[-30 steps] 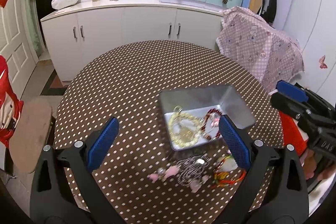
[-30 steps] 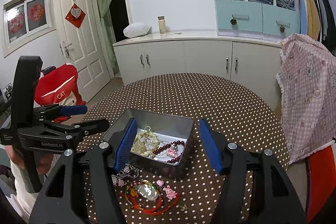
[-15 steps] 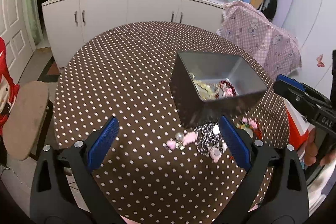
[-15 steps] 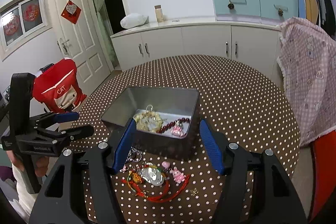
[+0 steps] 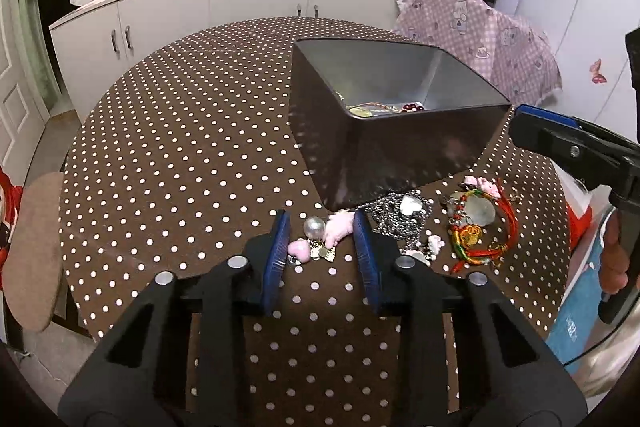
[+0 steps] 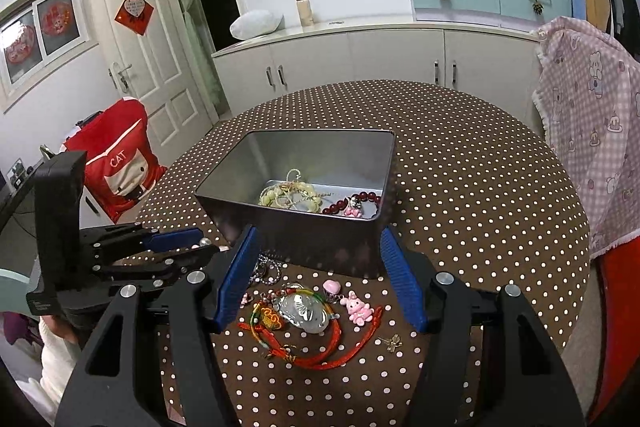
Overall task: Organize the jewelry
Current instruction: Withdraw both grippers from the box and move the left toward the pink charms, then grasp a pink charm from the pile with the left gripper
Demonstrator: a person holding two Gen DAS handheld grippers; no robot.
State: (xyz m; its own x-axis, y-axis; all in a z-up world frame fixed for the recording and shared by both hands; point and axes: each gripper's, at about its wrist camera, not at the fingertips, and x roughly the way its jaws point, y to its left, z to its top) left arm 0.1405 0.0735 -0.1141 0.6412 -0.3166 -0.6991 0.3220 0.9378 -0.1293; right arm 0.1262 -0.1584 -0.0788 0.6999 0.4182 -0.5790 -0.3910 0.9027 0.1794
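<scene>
— Pink charms and a pearl (image 5: 314, 227), that's what the left gripper (image 5: 320, 247) has gone for. A moment back its jaws stood wide above the table (image 5: 180, 131); they've just been closing, and now the charm cluster (image 5: 316, 241) sits right between the blue pads (image 5: 362, 247).

— Has it got hold?

— Hard to say. The jaws are narrow, the right pad looks to be against the pink bit, the left one near the heart charm. I wouldn't swear both press yet. It has also come down lower; the tin (image 5: 400, 131) looms much bigger in its view than it did.

— And the tin is where it all goes?

— I'd judge so. Yellow beads (image 6: 290, 197) and a dark red bracelet (image 6: 360, 201) lie inside already. Outside, in front of the tin, there's the cluster, a grey chain (image 5: 396, 219) just beside it, and the red cord piece (image 6: 316, 323) with a clear pendant further along.

— What about the other one?

— The right gripper (image 6: 320, 277) hangs over the red cord, jaws about half open, gripping nothing. The cord and a pink bunny charm (image 6: 360, 309) lie on the table beneath and between its fingers, untouched as far as I can see.

— So a fair bit left.

— Three lots still out, I'd reckon.
</scene>
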